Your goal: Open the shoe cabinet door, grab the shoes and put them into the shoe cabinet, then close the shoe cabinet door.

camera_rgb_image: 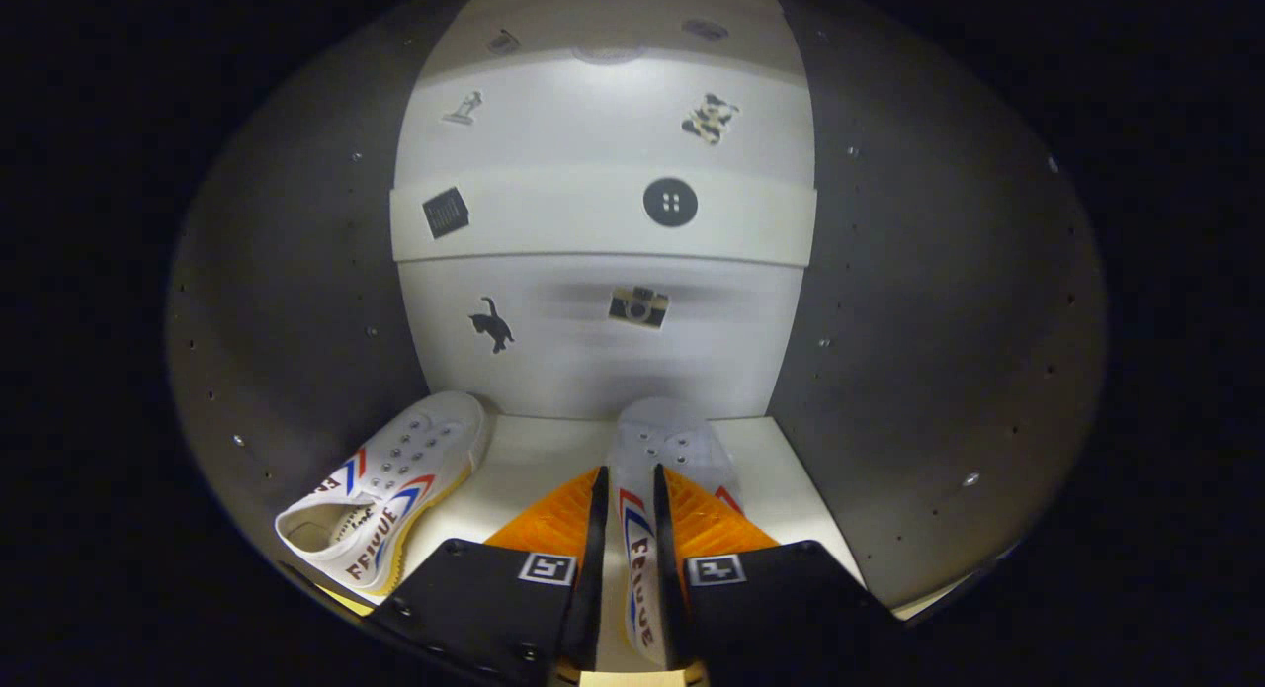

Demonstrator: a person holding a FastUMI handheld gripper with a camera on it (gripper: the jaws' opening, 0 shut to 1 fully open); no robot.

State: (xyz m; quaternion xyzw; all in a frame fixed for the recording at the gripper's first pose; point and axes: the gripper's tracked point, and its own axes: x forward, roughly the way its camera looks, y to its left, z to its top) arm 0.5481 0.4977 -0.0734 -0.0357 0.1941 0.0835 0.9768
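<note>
— What have you got in the claw [625, 509] right now?

— I have it clamped on a white canvas shoe [652, 470]. Both fingers [596, 539] press on its side wall at the bottom centre of the frame, and the gap between them is narrow. The toe points away from me, just past the fingertips.

— And where is that shoe sitting?

— Inside the shoe cabinet [296, 301], I'd say. Its toe reaches over the pale bottom shelf [534, 460] at lower centre, close to the white back panel [603, 351]. I can't tell whether the sole touches the shelf.

— The other one?

— The second shoe [390, 489] lies at lower left of the frame, on the same shelf, well left of my fingers. It's tilted toward the dark left wall, heel opening nearest me, toe near the back panel.

— Anything else I should note?

— The back panel carries small stickers: a cat [491, 323] and a camera [638, 306] at mid-frame, a round button [670, 202] and a dark square [446, 213] above them. A dark side wall [909, 321] rises on the right
</note>
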